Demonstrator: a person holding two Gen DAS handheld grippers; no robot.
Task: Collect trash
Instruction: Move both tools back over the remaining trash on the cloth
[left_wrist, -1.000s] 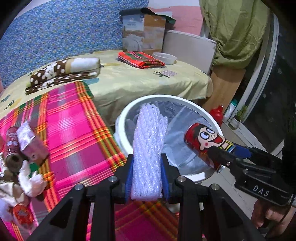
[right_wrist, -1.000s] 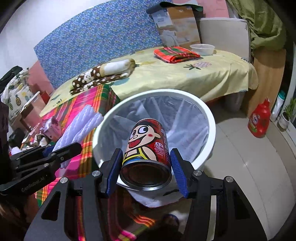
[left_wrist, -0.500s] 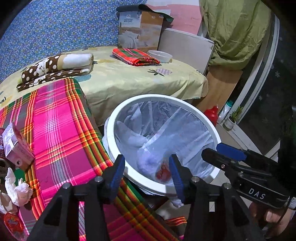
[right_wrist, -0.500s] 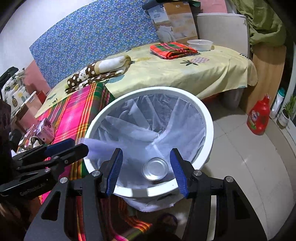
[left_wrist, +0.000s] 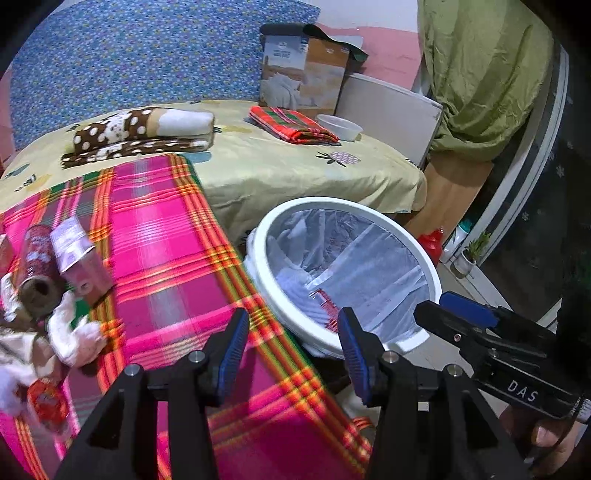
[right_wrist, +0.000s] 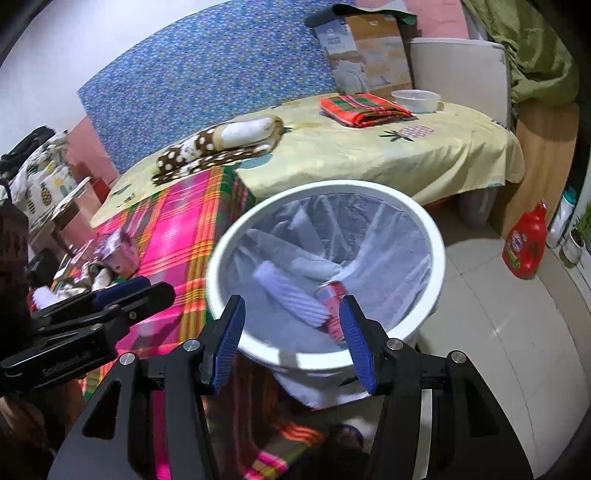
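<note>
A white round trash bin (right_wrist: 436, 254) with a clear liner stands on the floor beside the pink plaid table; it also shows in the left wrist view (left_wrist: 432, 273). Inside it lie a white foam net sleeve (right_wrist: 291, 293) and a red cartoon can (right_wrist: 334, 306). My right gripper (right_wrist: 291, 336) is open and empty over the bin's near rim. My left gripper (left_wrist: 291, 349) is open and empty over the table's edge, left of the bin. On the table lie a red can (left_wrist: 37, 266), a pink carton (left_wrist: 79, 260), crumpled tissue (left_wrist: 75, 334) and a red wrapper (left_wrist: 48, 402).
The pink plaid cloth (left_wrist: 159, 243) covers the near table. A yellow-covered surface (left_wrist: 280, 170) behind holds a dotted blanket (left_wrist: 140, 131), a folded plaid cloth (left_wrist: 291, 125) and a white bowl (left_wrist: 340, 127). A red detergent bottle (right_wrist: 524, 243) stands on the floor.
Both grippers opened and dropped the foam sleeve and the cartoon can into the bin. My left gripper has since swung left, away from the bin toward the table.
</note>
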